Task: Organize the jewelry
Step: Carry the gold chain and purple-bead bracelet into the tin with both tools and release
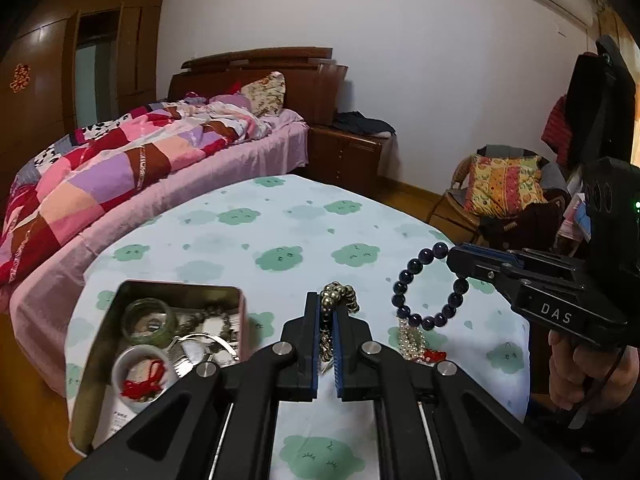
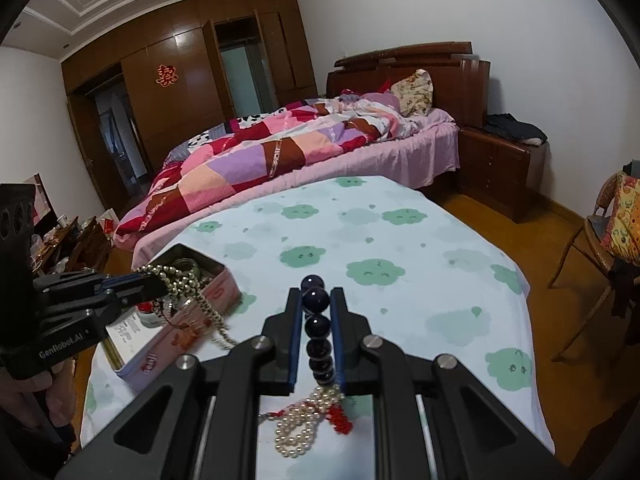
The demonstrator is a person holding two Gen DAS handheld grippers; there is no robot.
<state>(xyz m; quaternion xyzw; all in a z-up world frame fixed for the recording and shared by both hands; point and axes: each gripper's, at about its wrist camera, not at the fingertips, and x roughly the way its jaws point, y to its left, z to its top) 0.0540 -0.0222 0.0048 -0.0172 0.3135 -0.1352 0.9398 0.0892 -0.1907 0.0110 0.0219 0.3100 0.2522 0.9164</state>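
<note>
My left gripper point(image 1: 326, 306) is shut on a string of brass-coloured beads point(image 1: 339, 294), lifted above the cloth; its loose end dangles between the fingers. The right wrist view shows this gripper point(image 2: 160, 280) holding those beads point(image 2: 180, 276) over the open pink tin point(image 2: 180, 340). My right gripper point(image 2: 317, 294) is shut on a dark purple bead bracelet point(image 2: 316, 300), which hangs as a ring from that gripper point(image 1: 456, 258) in the left wrist view. Under the bracelet point(image 1: 428, 288) is a pearl strand with a red knot point(image 1: 414, 346); I cannot tell if it is attached.
The tin point(image 1: 180, 286) holds a green bangle point(image 1: 148, 320), a white pot with red cord point(image 1: 140, 376) and silver bangles. The table wears a pale cloth with green clouds point(image 1: 280, 220). A bed point(image 1: 120, 168) lies beyond and a chair point(image 2: 600, 240) stands to the right.
</note>
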